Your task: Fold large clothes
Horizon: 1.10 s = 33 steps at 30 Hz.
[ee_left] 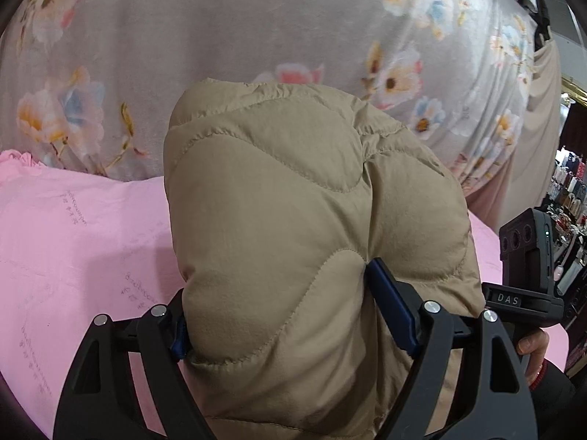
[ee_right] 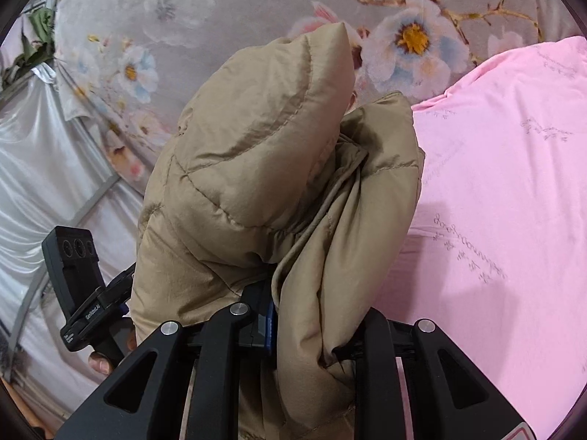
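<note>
Beige quilted jacket [ee_left: 293,220] is lifted above the pink sheet [ee_left: 73,238]; the left gripper [ee_left: 279,311] clamps a thick puffy part with wide fingers, the right gripper [ee_right: 312,326] pinches a thin fold [ee_right: 312,293].

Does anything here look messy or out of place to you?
Only the tan puffer jacket stands out. It is bunched into thick, uneven wads, one in the left gripper and one in the right gripper, rather than lying flat on the pink sheet. Nothing looks torn or spilled.
</note>
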### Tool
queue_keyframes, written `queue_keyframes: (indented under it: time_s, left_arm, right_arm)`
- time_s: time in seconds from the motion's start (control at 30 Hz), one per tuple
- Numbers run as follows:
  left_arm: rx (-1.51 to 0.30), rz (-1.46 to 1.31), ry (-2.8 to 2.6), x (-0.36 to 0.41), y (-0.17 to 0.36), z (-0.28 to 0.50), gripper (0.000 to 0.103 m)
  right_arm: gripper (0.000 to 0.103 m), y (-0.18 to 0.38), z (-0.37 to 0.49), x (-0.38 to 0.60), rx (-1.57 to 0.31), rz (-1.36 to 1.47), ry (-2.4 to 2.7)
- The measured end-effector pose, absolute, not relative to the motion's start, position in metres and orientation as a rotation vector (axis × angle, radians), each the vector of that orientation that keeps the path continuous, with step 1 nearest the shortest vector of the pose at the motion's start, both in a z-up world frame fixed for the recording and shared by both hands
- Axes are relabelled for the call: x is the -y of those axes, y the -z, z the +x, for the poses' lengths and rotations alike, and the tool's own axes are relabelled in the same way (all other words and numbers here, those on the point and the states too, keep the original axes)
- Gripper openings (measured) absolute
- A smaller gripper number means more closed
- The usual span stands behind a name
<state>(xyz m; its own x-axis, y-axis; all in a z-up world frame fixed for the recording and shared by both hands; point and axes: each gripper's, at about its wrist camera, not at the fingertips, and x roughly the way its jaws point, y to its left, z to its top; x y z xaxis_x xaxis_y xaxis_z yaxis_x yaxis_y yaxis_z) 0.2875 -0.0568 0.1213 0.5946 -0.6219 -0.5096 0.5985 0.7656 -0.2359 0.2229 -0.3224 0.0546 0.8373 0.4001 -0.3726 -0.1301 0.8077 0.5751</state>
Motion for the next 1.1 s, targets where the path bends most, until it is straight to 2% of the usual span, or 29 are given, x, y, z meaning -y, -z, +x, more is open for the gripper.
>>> queue_keyframes:
  time_s: [0.27, 0.37, 0.4, 0.5, 0.6, 0.77, 0.8, 0.83, 0.87, 0.9, 0.93, 1.0, 1.03, 1.1]
  left_arm:
    - [-0.701, -0.077, 0.646, 0.048, -0.053, 0.358, 0.079]
    - [-0.721, -0.11, 0.611, 0.041, -0.031, 0.373, 0.082]
    - [-0.721, -0.135, 0.604, 0.036, -0.027, 0.377, 0.085]
    - [-0.703, -0.111, 0.533, 0.033, -0.028, 0.374, 0.093]
    - [-0.683, -0.012, 0.405, 0.033, -0.039, 0.364, 0.095]
    - [-0.59, 0.123, 0.165, 0.031, -0.082, 0.337, 0.093]
    - [-0.559, 0.135, 0.142, 0.034, -0.092, 0.332, 0.092]
    - [-0.53, 0.148, 0.118, 0.039, -0.104, 0.327, 0.089]
    - [-0.518, 0.15, 0.113, 0.045, -0.114, 0.324, 0.08]
    - [-0.521, 0.143, 0.119, 0.05, -0.12, 0.323, 0.074]
    - [-0.534, 0.132, 0.125, 0.058, -0.127, 0.324, 0.07]
    - [-0.557, 0.117, 0.131, 0.072, -0.133, 0.33, 0.053]
    - [-0.565, 0.116, 0.125, 0.081, -0.132, 0.334, 0.049]
    - [-0.604, 0.112, 0.137, 0.094, -0.122, 0.348, 0.022]
  right_arm:
    - [0.023, -0.006, 0.284, 0.324, -0.585, 0.556, -0.241]
    - [0.03, 0.013, 0.295, 0.329, -0.589, 0.573, -0.224]
    - [0.036, 0.017, 0.296, 0.332, -0.585, 0.592, -0.22]
    - [0.044, 0.02, 0.288, 0.343, -0.576, 0.638, -0.2]
    - [0.048, 0.009, 0.265, 0.353, -0.566, 0.621, -0.147]
    - [0.049, -0.053, 0.218, 0.342, -0.435, 0.393, 0.01]
    - [0.045, -0.068, 0.214, 0.331, -0.412, 0.328, 0.025]
    - [0.035, -0.082, 0.212, 0.317, -0.389, 0.261, 0.046]
    - [0.028, -0.091, 0.212, 0.305, -0.375, 0.211, 0.068]
    - [0.017, -0.1, 0.215, 0.291, -0.365, 0.161, 0.083]
    - [0.008, -0.107, 0.221, 0.277, -0.36, 0.12, 0.086]
    - [0.001, -0.112, 0.236, 0.262, -0.37, 0.097, 0.092]
    - [0.0, -0.111, 0.246, 0.258, -0.381, 0.102, 0.091]
    - [0.0, -0.103, 0.268, 0.253, -0.41, 0.128, 0.079]
